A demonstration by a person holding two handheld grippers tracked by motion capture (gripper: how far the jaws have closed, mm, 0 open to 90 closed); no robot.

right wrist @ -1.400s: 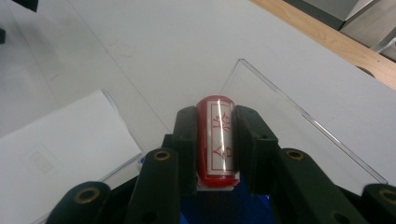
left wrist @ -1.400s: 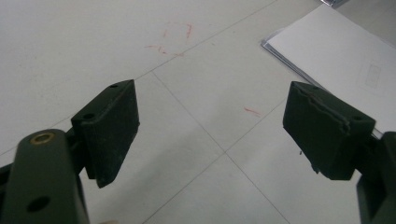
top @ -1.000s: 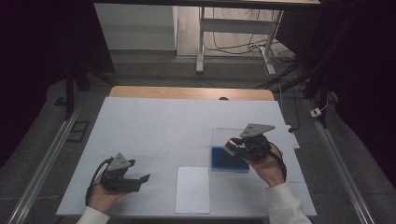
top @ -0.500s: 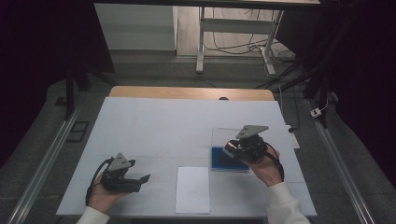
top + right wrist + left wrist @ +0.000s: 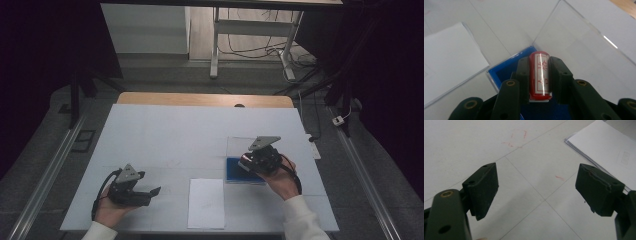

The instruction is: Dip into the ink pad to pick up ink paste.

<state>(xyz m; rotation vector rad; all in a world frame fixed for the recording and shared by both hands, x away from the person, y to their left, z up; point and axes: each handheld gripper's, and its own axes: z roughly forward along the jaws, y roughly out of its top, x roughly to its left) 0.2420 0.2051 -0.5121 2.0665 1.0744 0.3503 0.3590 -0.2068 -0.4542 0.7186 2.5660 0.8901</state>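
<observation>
Right gripper (image 5: 539, 77): jaws clamped on red stamp (image 5: 539, 75), white label w/ red characters; stamp's lower end hidden by the jaws. Held over blue ink pad (image 5: 243, 170), partly covered by the gripper; clear lid (image 5: 584, 47) open behind it, edges faint.
Left gripper (image 5: 536, 190): jaws wide apart, nothing between, low over table (image 5: 170, 135).
Paper sheet (image 5: 206, 202): front centre, between the hands; faint print unreadable.
Table: white, w/ seam lines, small red marks (image 5: 514, 141).
Room: dim; grey floor, cables (image 5: 250, 50) beyond the table.
</observation>
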